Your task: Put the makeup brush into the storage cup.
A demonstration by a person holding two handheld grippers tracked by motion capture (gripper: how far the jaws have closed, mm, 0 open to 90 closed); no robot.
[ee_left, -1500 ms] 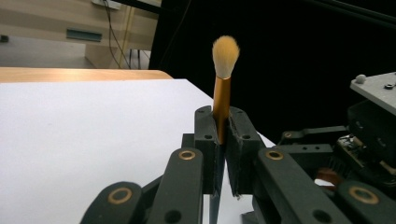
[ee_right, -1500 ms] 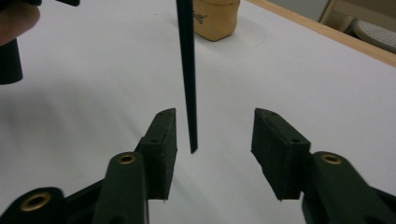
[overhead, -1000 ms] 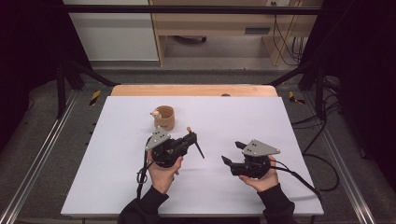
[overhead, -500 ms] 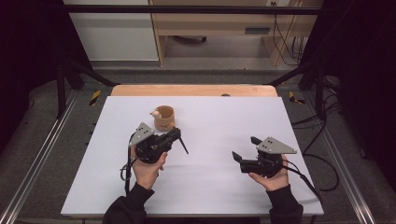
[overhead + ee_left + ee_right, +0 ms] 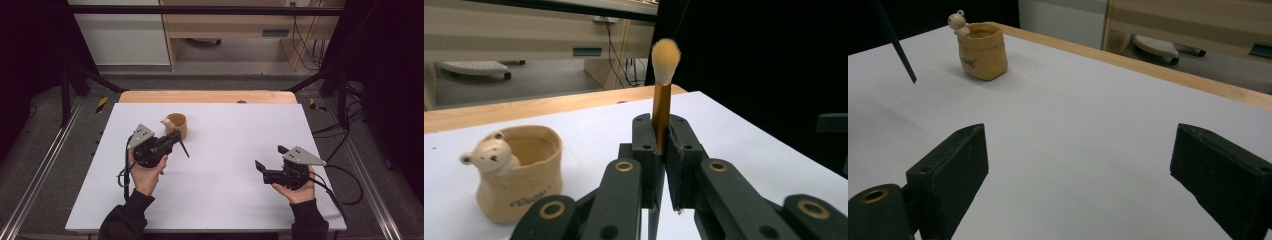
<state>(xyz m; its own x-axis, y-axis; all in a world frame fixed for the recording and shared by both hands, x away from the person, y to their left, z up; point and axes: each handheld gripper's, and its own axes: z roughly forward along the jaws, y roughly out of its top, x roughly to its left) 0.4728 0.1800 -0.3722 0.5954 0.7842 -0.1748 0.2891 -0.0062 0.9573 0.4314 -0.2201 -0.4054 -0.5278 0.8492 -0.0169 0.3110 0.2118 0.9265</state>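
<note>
Brush (image 5: 661, 95): clamped by its gold collar between the closed jaws of the left gripper (image 5: 172, 140), tuft up, dark handle (image 5: 183, 147) slanting down over the table (image 5: 240, 200). It sits just near-side of the cup (image 5: 177, 125), a tan pot with a small bear figure (image 5: 488, 156) on its rim, standing upright at the far left of the sheet.

Step in hand, as judged: drop the brush into the cup, handle first.
- Handle tip hangs below rim height, beside the cup wall. Lift it above the rim before moving across, or it will knock the pot.
- Swing the handle to vertical over the mouth, away from the bear.
- Lower until the tip meets the bottom, then release.

Right gripper (image 5: 270, 167): near right, well apart from the cup, jaws just been opening, now wide with nothing between. Free to steady the cup if it tips.
</note>
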